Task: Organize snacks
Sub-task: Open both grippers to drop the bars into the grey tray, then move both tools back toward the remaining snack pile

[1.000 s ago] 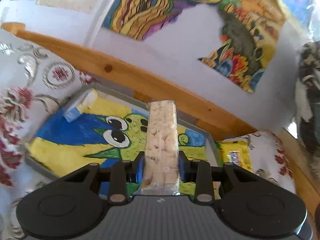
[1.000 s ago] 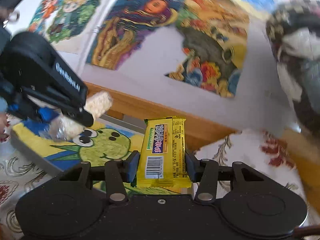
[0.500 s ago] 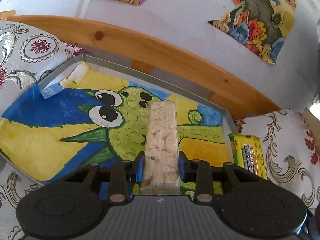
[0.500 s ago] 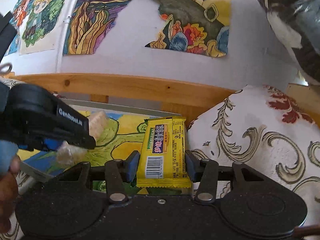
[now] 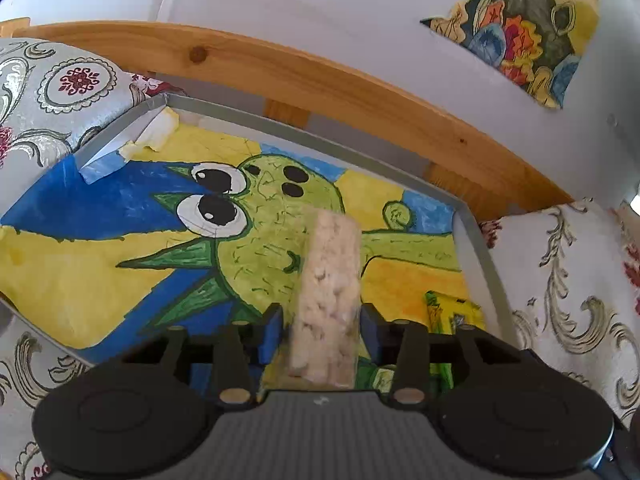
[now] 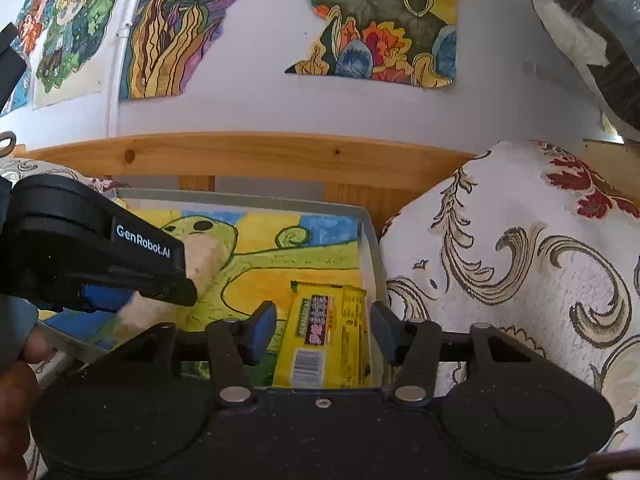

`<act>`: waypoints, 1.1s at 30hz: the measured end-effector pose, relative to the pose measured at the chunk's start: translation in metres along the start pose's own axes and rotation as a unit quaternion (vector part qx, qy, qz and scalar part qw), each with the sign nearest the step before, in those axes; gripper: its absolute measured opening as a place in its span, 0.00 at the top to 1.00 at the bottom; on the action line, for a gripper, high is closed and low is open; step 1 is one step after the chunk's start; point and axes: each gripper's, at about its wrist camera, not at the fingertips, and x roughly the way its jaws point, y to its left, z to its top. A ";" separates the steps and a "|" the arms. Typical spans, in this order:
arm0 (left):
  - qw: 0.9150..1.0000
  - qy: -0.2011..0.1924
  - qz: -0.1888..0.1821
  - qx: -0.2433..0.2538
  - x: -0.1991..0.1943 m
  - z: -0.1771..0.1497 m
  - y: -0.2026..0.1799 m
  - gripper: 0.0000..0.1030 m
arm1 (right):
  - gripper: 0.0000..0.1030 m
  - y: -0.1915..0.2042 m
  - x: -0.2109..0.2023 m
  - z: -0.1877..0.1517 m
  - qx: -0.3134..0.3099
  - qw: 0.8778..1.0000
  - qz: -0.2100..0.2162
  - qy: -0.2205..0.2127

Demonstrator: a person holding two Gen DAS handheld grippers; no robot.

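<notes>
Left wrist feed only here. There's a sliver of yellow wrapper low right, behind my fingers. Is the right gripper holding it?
Observer: No. The right gripper is open, its fingers spread wider than the yellow snack packet, which lies flat between them.
Operator: Where in the tray does it lie?
Observer: Lengthwise along the right wall of the tray, barcode end nearest the camera.
Operator: How does my rice bar look from that side?
Observer: The rice bar pokes out past the left gripper, tilted, over the green cartoon figure. I cannot tell whether it touches the tray floor.
</notes>
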 end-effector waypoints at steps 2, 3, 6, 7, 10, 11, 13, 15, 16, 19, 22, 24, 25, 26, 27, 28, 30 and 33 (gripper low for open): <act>1.000 -0.006 -0.002 -0.010 -0.005 0.001 0.002 0.44 | 0.40 -0.001 -0.003 0.002 0.002 1.000 -0.003 -0.004; 1.000 -0.010 -0.003 -0.014 -0.009 0.001 0.003 0.41 | 0.37 -0.001 -0.006 0.003 0.005 1.000 -0.005 -0.007; 0.999 -0.030 0.001 -0.017 -0.021 0.003 0.005 0.25 | 0.29 -0.004 -0.016 0.008 0.017 1.000 -0.010 -0.021; 0.999 -0.044 0.005 -0.016 -0.028 0.003 0.006 0.19 | 0.26 -0.005 -0.020 0.010 0.021 0.999 -0.013 -0.026; 0.997 -0.076 0.010 -0.009 -0.047 0.004 0.007 0.09 | 0.15 -0.006 -0.036 0.016 0.031 0.998 -0.020 -0.046; 0.996 -0.085 0.012 -0.005 -0.054 0.004 0.007 0.06 | 0.13 -0.007 -0.041 0.018 0.035 0.998 -0.021 -0.052; 0.994 -0.106 0.019 0.001 -0.069 0.004 0.008 0.01 | 0.03 -0.007 -0.055 0.021 0.043 0.997 -0.021 -0.064; 0.992 -0.124 0.023 0.008 -0.084 0.002 0.008 0.01 | 0.01 -0.007 -0.070 0.024 0.048 0.996 -0.017 -0.077; 0.991 -0.130 0.025 0.013 -0.092 0.001 0.009 0.01 | 0.01 -0.008 -0.077 0.025 0.049 0.995 -0.016 -0.083; 0.988 -0.147 0.030 0.021 -0.114 -0.005 0.011 0.01 | 0.01 -0.007 -0.100 0.030 0.045 0.994 -0.017 -0.098; 0.986 -0.161 0.038 0.025 -0.137 -0.013 0.015 0.01 | 0.01 -0.007 -0.123 0.033 0.038 0.993 -0.019 -0.109; 0.985 -0.168 0.042 0.025 -0.152 -0.019 0.018 0.01 | 0.01 -0.007 -0.139 0.032 0.031 0.993 -0.020 -0.110; 0.984 -0.170 0.042 0.026 -0.159 -0.022 0.020 0.01 | 0.01 -0.007 -0.148 0.031 0.029 0.993 -0.021 -0.111; 0.984 -0.172 0.043 0.028 -0.166 -0.026 0.022 0.01 | 0.01 -0.006 -0.157 0.030 0.028 0.993 -0.022 -0.113; 0.983 -0.174 0.045 0.029 -0.174 -0.030 0.025 0.01 | 0.01 -0.006 -0.166 0.028 0.029 0.993 -0.021 -0.114; 0.983 -0.176 0.047 0.029 -0.182 -0.034 0.028 0.01 | 0.01 -0.006 -0.173 0.026 0.031 0.993 -0.020 -0.115; 0.983 -0.175 0.050 0.027 -0.196 -0.042 0.035 0.01 | 0.01 -0.004 -0.190 0.022 0.032 0.993 -0.017 -0.114; 0.984 -0.173 0.051 0.015 -0.218 -0.055 0.048 0.01 | 0.01 0.003 -0.215 0.015 0.025 0.992 -0.016 -0.122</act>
